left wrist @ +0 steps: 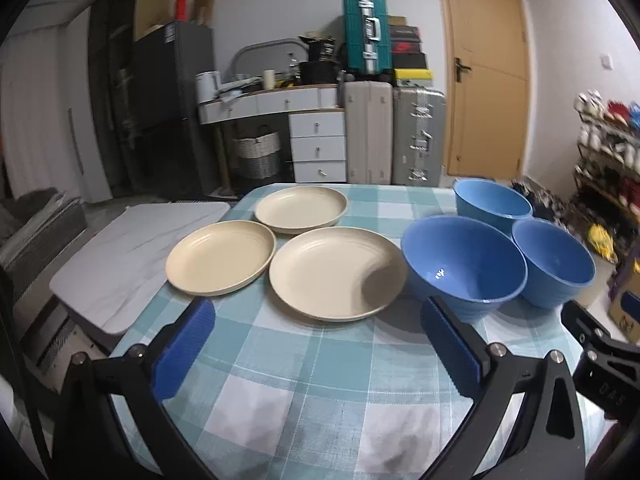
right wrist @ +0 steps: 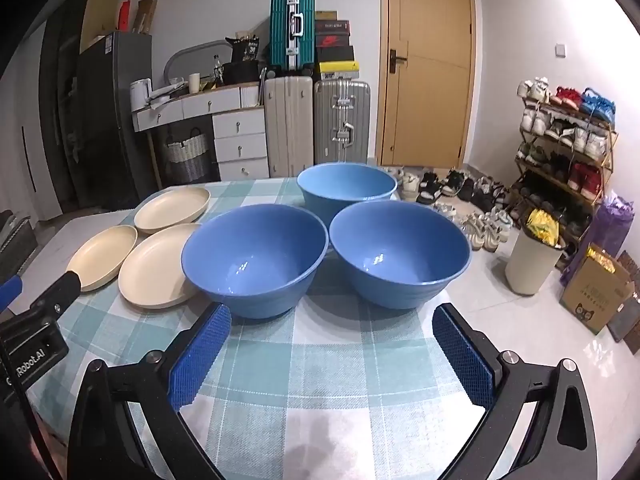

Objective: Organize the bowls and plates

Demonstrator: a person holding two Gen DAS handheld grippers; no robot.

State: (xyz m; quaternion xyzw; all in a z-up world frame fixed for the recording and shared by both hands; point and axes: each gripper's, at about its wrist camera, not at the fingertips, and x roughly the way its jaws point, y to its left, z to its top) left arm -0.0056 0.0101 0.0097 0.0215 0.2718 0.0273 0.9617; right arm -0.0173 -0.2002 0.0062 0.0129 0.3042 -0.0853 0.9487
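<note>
One table with a teal-and-white checked cloth (left wrist: 320, 360) fills the lower half of both views. On it: 3 deep round blue bowls, 3 shallow round cream plates, none stacked. Bowls sit in a tight triangle: far bowl (right wrist: 347, 186) centre frame in the right wrist view, left near bowl (right wrist: 254, 260) and right near bowl (right wrist: 400, 254) in front of it, side by side, rims almost touching; all upright, hollows bare. Plates form their own triangle to the left of the bowls: nearest plate (left wrist: 338, 272) centre frame in the left wrist view, just beside the left near bowl; left plate (left wrist: 221, 257) and far plate (left wrist: 301, 209) behind it, close together. Left gripper (left wrist: 320, 314) at the bottom of its view, black frame, blue ribbed pads, jaws spread wide, nothing between them; nearest plate lies just ahead of the tips, not touching. Right gripper (right wrist: 332, 320) same build, jaws also spread wide and holding nothing; the two near bowls sit just ahead of its tips, apart from the pads. Both grippers tilt down toward the tabletop, above the near edge of the cloth.
</note>
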